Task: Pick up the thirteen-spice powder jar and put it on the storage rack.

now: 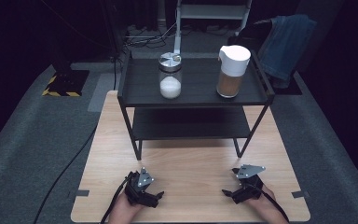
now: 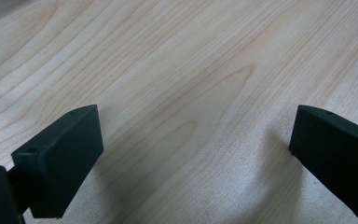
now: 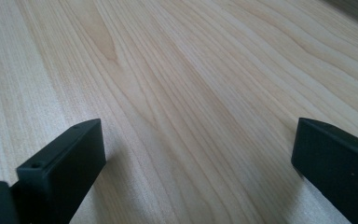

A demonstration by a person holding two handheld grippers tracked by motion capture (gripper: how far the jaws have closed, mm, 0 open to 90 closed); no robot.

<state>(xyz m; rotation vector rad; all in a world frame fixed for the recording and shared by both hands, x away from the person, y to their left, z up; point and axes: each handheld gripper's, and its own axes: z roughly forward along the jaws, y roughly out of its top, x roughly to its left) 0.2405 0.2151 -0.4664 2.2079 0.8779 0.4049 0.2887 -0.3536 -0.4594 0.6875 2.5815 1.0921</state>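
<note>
In the high view, the left gripper [image 1: 150, 192] and the right gripper [image 1: 230, 184] rest low on the near part of the light wooden table [image 1: 191, 158], each held by a hand coming in from the bottom edge, and well apart from each other with bare wood between them. Both sit close to the table's near edge. Farther back stands a black two-tier shelf rack [image 1: 193, 100], its front legs planted on the wood well ahead of the grippers, leaving an open strip of tabletop between. On the rack's top tier stand a glass jar of white powder [image 1: 170, 77] with a metal lid, at the left, and a jar of brown powder [image 1: 230, 74] with a white lid, at the right, well apart. Grey carpet lies beyond the table's side edges. In the left gripper view, the left gripper's [image 2: 193, 149] jaws stand wide apart over bare wood, holding nothing. In the right gripper view, the right gripper's [image 3: 196, 154] jaws are likewise spread wide over the grain, with nothing between them.
</note>
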